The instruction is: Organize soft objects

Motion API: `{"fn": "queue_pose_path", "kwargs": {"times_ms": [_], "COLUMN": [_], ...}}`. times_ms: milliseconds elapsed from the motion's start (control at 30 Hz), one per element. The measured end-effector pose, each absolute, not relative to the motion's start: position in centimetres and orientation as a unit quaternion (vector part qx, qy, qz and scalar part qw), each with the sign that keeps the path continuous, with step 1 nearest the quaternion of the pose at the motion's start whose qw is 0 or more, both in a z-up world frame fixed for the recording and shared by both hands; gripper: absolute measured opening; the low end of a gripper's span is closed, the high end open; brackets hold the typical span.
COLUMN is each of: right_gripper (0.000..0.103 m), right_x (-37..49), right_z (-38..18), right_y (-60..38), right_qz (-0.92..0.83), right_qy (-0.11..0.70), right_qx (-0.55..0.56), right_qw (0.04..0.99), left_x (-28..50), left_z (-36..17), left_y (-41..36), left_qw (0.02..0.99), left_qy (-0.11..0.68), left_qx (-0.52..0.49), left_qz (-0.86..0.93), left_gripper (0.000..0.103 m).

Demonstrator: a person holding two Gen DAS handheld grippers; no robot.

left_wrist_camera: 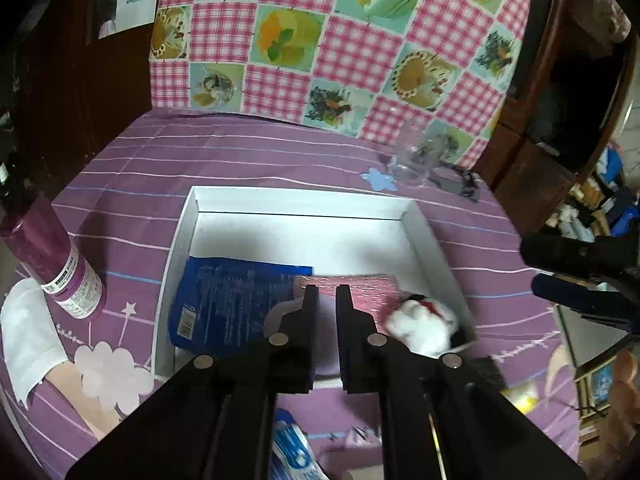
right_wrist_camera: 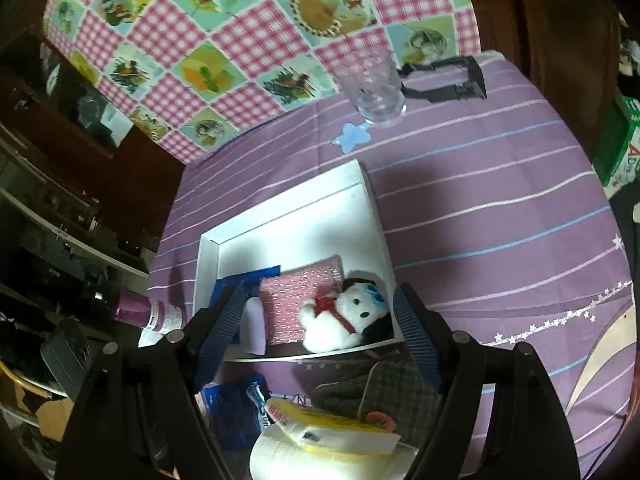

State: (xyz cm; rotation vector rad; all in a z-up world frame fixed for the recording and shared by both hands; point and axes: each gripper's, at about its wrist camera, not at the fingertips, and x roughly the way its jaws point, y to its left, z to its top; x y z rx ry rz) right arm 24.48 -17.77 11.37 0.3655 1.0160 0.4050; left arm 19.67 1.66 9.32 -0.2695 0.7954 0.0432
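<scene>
A white box (left_wrist_camera: pixel 424 236) (right_wrist_camera: pixel 376 216) lies on the purple striped cloth. In it lie a blue packet (left_wrist_camera: pixel 224 304) (right_wrist_camera: pixel 256 276), a pink glittery pouch (left_wrist_camera: pixel 372 288) (right_wrist_camera: pixel 300 300) and a white plush toy (left_wrist_camera: pixel 424 326) (right_wrist_camera: pixel 344 316) with a red ribbon at the near right corner. My left gripper (left_wrist_camera: pixel 327 294) hovers over the box's near part with its jaws nearly together and nothing between them. My right gripper (right_wrist_camera: pixel 320 308) is open and empty, above the plush toy. It also shows at the right edge of the left wrist view (left_wrist_camera: pixel 580 276).
A purple bottle (left_wrist_camera: pixel 60 264) (right_wrist_camera: pixel 152 312) lies left of the box beside a white cloth (left_wrist_camera: pixel 28 332). A clear glass (right_wrist_camera: pixel 374 88) (left_wrist_camera: pixel 416 160) and a black clip (right_wrist_camera: pixel 444 80) stand at the back. A yellow-white pack (right_wrist_camera: pixel 332 436), a checked cloth (right_wrist_camera: pixel 392 392) and a blue pack (right_wrist_camera: pixel 236 412) lie near me.
</scene>
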Motion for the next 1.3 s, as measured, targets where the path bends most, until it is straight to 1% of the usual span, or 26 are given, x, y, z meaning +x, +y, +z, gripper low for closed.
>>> {"fn": "queue_pose_path", "kwargs": {"times_ms": [100, 233, 267, 300, 367, 433, 567, 633, 733, 867, 1033, 1133, 1300], "right_gripper": [0.078, 0.078, 0.078, 0.078, 0.078, 0.078, 0.078, 0.078, 0.078, 0.078, 0.077, 0.073, 0.073], "right_x": [23.1, 19.9, 19.4, 19.1, 18.6, 17.9, 15.5, 14.1, 12.4, 11.1, 11.1, 11.2, 10.9], "right_z": [12.8, 14.2, 14.2, 14.2, 13.7, 13.3, 13.2, 13.0, 12.3, 10.6, 8.2, 8.0, 8.1], "right_y": [-17.7, -17.7, -17.7, -17.4, -17.0, -17.0, -17.6, -18.2, -19.4, -20.8, -21.5, -21.9, -21.9], "right_qz": [0.2, 0.247, 0.26, 0.271, 0.289, 0.279, 0.257, 0.257, 0.27, 0.243, 0.24, 0.243, 0.252], "right_qy": [0.445, 0.336, 0.326, 0.324, 0.348, 0.356, 0.321, 0.3, 0.273, 0.262, 0.274, 0.275, 0.274], "right_qx": [0.162, 0.166, 0.164, 0.159, 0.144, 0.134, 0.093, 0.077, 0.084, 0.098, 0.111, 0.128, 0.123], "right_qw": [0.858, 0.893, 0.894, 0.892, 0.88, 0.882, 0.907, 0.916, 0.92, 0.929, 0.924, 0.922, 0.92], "left_x": [18.2, 15.9, 15.1, 14.5, 13.4, 12.1, 10.8, 10.3, 9.8, 9.2, 9.1, 9.0, 8.9], "left_z": [10.2, 10.8, 10.8, 10.8, 10.7, 10.5, 9.9, 9.3, 8.3, 6.8, 6.1, 6.0, 5.9], "left_y": [1.5, 0.9, 0.9, 1.0, 1.3, 1.6, 1.5, 0.9, 0.1, -0.2, -0.1, -0.1, -0.3], "left_qw": [0.917, 0.927, 0.929, 0.93, 0.93, 0.934, 0.936, 0.936, 0.937, 0.94, 0.938, 0.938, 0.937], "left_qy": [0.375, 0.358, 0.355, 0.354, 0.352, 0.338, 0.33, 0.334, 0.335, 0.327, 0.331, 0.332, 0.335], "left_qx": [-0.136, -0.097, -0.089, -0.086, -0.093, -0.106, -0.118, -0.108, -0.094, -0.09, -0.097, -0.098, -0.095], "left_qz": [0.019, 0.049, 0.053, 0.053, 0.053, 0.052, 0.04, 0.032, 0.027, 0.027, 0.027, 0.026, 0.025], "left_gripper": [0.007, 0.007, 0.007, 0.007, 0.007, 0.008, 0.008, 0.008, 0.008, 0.008, 0.008, 0.008, 0.008]}}
